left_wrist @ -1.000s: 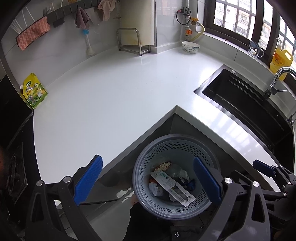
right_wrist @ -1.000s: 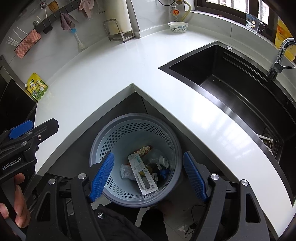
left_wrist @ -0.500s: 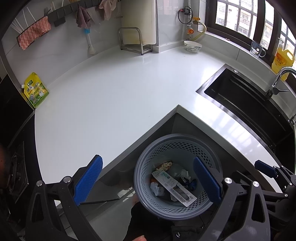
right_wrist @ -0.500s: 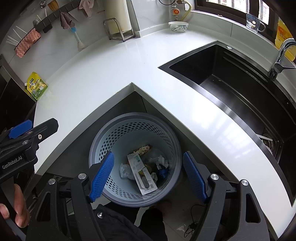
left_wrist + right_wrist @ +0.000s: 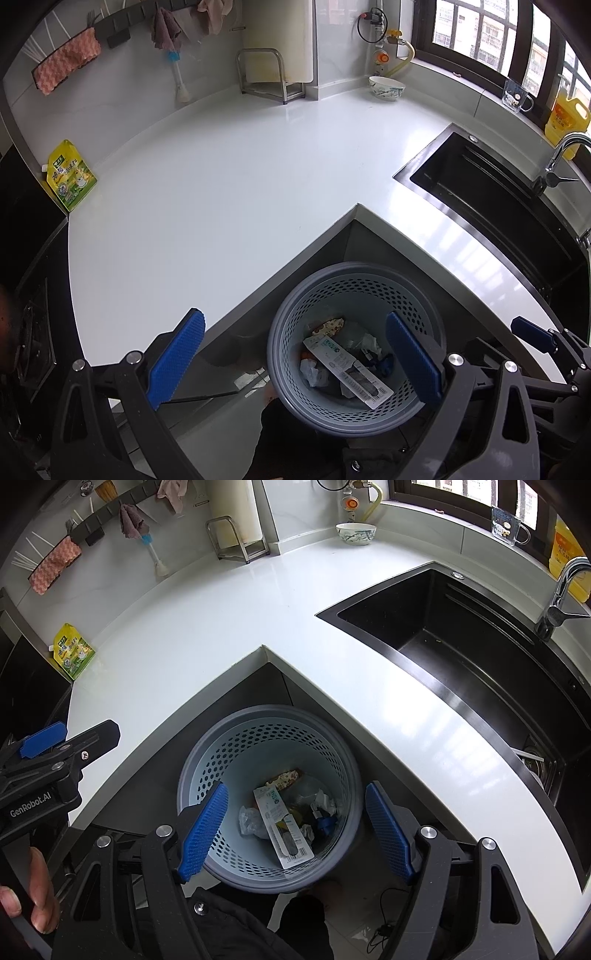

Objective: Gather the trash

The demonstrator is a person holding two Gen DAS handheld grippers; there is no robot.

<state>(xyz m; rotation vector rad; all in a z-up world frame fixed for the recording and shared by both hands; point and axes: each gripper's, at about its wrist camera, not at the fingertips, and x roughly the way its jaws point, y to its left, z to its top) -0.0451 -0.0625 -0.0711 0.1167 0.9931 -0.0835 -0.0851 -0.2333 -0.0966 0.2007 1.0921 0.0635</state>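
Grey plastic with punched holes makes up the waste basket, which sits low in the frame of both views, tucked into the inner corner of the white worktop. Inside it lies the trash: crumpled wrappers, a long flat package and some blue scraps.

The left gripper hangs over the basket with its blue pads spread wide and nothing between them; the right gripper does the same, pads apart on either side of the basket's opening, also empty.

Judging by this, the task looks almost finished: the worktop shows no loose litter. What remains on it seems to belong there, namely a yellow-green pouch at the left edge, a bowl near the top, and a rack by the wall. The black sink at right looks nearly bare, though its drain corner is hard to read.
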